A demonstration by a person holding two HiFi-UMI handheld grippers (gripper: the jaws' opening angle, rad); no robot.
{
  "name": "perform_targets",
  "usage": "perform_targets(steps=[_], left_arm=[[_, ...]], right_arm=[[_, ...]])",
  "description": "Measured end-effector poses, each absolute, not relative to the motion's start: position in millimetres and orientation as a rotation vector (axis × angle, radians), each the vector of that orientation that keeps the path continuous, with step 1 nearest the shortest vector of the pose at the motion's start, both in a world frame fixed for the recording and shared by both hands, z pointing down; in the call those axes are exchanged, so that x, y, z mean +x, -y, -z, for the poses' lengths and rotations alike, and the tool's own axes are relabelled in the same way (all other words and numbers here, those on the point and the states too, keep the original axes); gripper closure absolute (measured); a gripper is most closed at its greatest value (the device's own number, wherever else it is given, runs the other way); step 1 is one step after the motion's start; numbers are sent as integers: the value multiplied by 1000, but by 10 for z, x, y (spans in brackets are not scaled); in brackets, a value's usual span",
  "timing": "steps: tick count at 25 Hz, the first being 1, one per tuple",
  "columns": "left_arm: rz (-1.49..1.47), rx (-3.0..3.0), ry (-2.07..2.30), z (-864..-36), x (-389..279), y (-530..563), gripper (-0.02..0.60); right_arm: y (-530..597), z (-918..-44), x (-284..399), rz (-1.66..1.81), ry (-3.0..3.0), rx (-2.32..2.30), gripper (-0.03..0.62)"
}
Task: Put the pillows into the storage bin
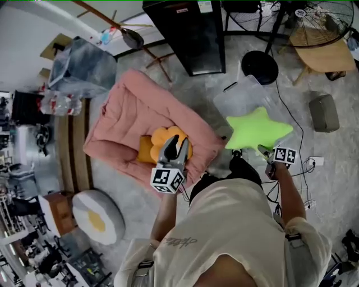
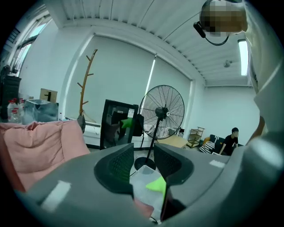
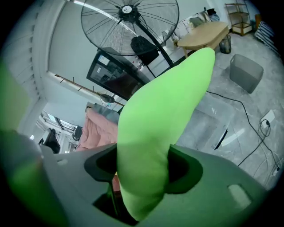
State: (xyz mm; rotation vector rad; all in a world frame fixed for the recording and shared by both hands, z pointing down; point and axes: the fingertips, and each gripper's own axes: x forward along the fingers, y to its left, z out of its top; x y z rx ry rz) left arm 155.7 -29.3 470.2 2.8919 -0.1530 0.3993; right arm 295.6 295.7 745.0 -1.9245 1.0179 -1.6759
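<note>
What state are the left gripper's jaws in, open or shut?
Open. In the left gripper view the left gripper shows its jaws apart with nothing between them.

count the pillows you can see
3: green star pillow in the right tongs, orange flower pillow on the pink bedding, egg-patterned round pillow on the floor. More may be hidden.

green pillow hides pt of bin; fan cut off top.
</note>
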Motion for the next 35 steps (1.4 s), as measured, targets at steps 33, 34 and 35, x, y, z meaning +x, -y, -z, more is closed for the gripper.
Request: perform_targets(steps=[33, 34, 35], left_arm=[[-662, 2931, 46, -4912, 2807, -279, 423], [-663, 2927, 61, -4911, 2793, -267, 423], [-661, 2923, 76, -4914, 2777, -259, 423]], right_arm=[[-3410, -8523, 4077, 1860, -824, -2086, 388], [-3381, -8498, 4083, 1841, -833, -2081, 388], [-3357, -8476, 4089, 1825, -842, -2077, 388]])
